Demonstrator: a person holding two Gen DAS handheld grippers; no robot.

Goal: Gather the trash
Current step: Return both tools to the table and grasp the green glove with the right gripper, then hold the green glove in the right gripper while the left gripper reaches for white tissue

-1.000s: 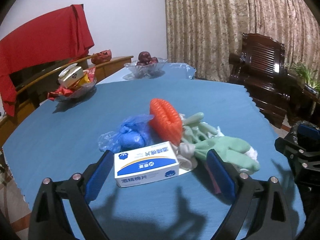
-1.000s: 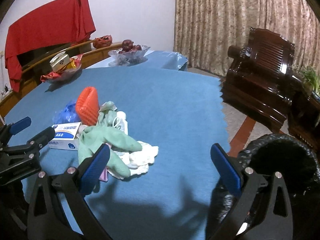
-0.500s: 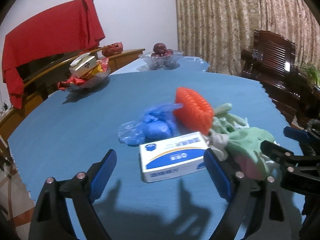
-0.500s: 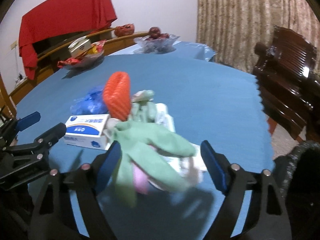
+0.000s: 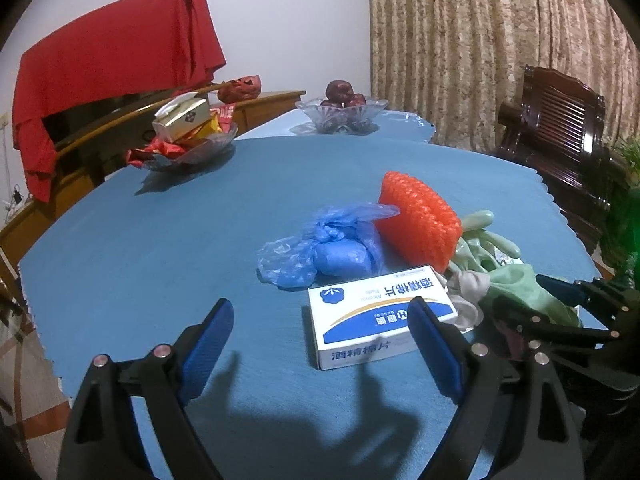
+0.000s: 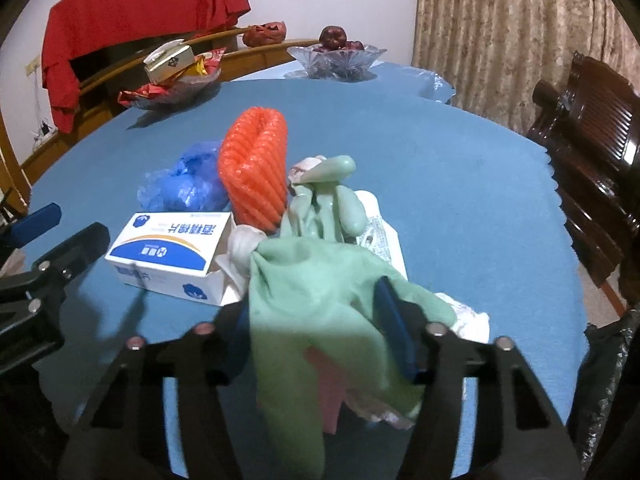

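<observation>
Right wrist view: right gripper [image 6: 316,344] is seen clamped on the cuff of a green rubber glove [image 6: 320,280]; blue pads pressed into the fabric from both sides, glove fingers draped fwd over the pile. Pink lining is visible under the cuff. White crumpled paper/wrapper [image 6: 464,316] is seen under and right of the glove. Orange foam net sleeve [image 6: 254,168] stands upright just beyond the glove, touching it. White-blue alcohol pad box [image 6: 172,254] lies left of the glove, open flap end toward it. Blue plastic bag [image 6: 184,184] is crumpled beyond the box, left of the sleeve. Black trash bag [image 6: 608,368] edge is seen at near right, off the table edge.

Left wrist view: left gripper [image 5: 320,344] is held wide, nothing gripped; right pad is over the near right corner of the box [image 5: 380,316], left pad over bare blue tablecloth [image 5: 160,240]. Contact w/ box can't be told. Far side of table: glass dish of snacks [image 5: 188,136] at far left, glass bowl of fruit [image 5: 342,112] further back. Red cloth [image 5: 112,76] is draped over furniture at far left; dark wood chair [image 5: 560,128] and curtain [image 5: 480,40] at right.
</observation>
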